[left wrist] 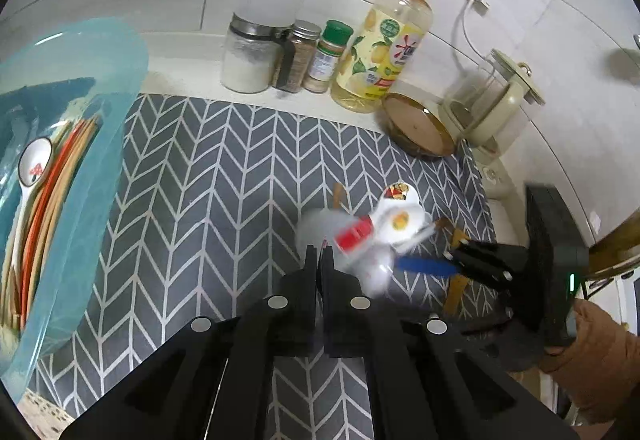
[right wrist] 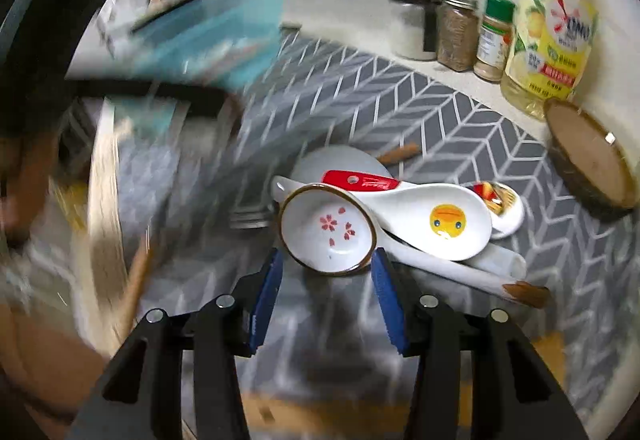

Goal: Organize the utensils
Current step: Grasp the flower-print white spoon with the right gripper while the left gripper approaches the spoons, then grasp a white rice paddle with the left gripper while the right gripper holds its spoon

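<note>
Right gripper (right wrist: 326, 272) is hanging half-open, jaws either side of the cherry-blossom spoon (right wrist: 328, 230) atop the centre-frame pile (pads seemingly not pressing yet), lining up a grab; left gripper (left wrist: 319, 256) is idling closed, empty.

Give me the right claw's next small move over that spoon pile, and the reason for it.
Probably ease the right claw forward and close on the cherry-blossom spoon. Its blue pads stand open on either side of that bowl's near rim, not yet pressing it, and the spoon lies on top of the pile, clear to lift toward the blue bin.
</note>
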Demonstrator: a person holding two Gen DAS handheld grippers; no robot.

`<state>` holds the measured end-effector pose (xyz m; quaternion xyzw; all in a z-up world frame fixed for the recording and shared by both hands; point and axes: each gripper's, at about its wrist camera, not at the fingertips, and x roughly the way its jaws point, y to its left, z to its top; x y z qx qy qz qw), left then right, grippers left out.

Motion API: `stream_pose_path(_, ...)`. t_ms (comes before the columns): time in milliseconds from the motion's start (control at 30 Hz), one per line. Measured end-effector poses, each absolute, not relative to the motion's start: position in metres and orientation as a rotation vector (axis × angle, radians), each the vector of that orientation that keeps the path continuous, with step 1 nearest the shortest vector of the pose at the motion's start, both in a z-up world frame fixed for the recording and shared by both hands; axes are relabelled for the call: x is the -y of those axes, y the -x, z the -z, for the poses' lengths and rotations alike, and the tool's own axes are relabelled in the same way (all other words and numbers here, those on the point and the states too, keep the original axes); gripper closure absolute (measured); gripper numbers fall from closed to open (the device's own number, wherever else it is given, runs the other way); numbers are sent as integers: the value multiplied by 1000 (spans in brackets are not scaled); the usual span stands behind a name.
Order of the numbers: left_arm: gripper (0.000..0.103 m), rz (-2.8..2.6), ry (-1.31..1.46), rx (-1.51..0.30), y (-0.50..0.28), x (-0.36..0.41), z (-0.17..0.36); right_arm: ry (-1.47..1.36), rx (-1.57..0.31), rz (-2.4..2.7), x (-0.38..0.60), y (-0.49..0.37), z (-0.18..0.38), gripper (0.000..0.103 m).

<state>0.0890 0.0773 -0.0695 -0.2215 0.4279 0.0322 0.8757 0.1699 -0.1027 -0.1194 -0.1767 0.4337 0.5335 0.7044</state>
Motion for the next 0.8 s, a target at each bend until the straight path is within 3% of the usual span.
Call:
stream_pose_path(133,100,-82,479,-892,-89,-78,72,138,-1009,-1223,86,-207,117,57)
stream_pose_path(300,100,-85,488,-896,-91,-77,76,55,-1021,-1220,80,-237,114,57)
stream_pose_path(633,100,-109,502,-904,-82,-77,76,697,-918,-1468,69,-199,131,58)
stream_pose_path(800,100,-127,519,-906,-79,-75,77,686,-890,-1421,56,-189,131,78)
